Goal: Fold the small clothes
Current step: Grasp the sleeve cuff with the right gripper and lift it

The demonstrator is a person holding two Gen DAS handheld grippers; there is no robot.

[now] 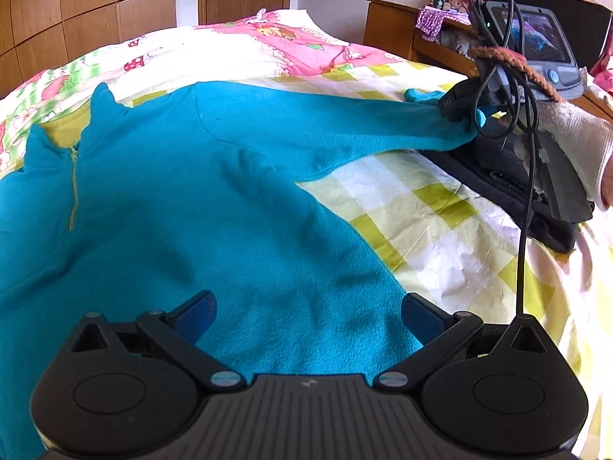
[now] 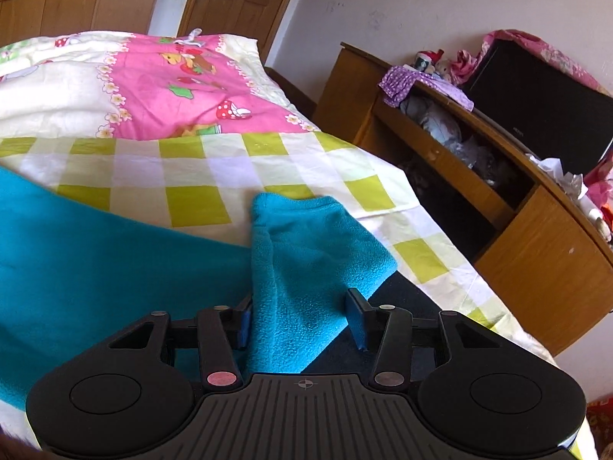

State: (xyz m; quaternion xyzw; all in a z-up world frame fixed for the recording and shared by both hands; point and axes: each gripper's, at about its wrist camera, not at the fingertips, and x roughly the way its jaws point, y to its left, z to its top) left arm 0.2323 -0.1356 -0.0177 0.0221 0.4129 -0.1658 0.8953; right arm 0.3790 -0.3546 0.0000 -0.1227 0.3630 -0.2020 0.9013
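In the left wrist view a blue fleece top (image 1: pixel 214 199) lies spread on the bed (image 1: pixel 440 237), zipper (image 1: pixel 72 188) near its collar. The left gripper (image 1: pixel 306 316) stands wide open above the lower part of the top and holds nothing. Far to the right, the right gripper (image 1: pixel 465 117) is at the sleeve end. In the right wrist view the sleeve (image 2: pixel 302 268) lies between the fingers of the right gripper (image 2: pixel 302 318); the jaws are half apart, not pressing the cloth. A wooden cabinet (image 2: pixel 536 253) stands beside the bed.
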